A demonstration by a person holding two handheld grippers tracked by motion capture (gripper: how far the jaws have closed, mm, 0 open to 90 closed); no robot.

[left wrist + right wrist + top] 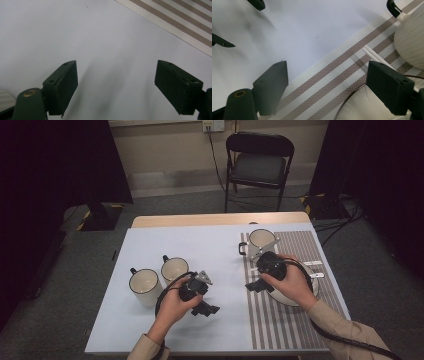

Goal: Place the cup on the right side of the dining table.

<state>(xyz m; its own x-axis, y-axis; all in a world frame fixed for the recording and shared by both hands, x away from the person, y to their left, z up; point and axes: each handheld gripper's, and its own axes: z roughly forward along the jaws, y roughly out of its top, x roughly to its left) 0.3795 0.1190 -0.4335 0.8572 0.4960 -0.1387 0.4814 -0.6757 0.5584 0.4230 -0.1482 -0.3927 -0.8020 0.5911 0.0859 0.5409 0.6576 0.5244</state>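
Pale blue table [150,330] is carrying a striped mat [295,320] along its right edge. Right gripper [256,286], jaws wide and empty, is hovering over the mat's plate [312,292], beside a mug [260,240]. Left gripper [206,309], equally open, is idling mid-table. Next move probably: gripping the plate's rim.

Left gripper [209,309] low, fingers [61,86] spread wide, empty. Right gripper [254,286] likewise open, empty.
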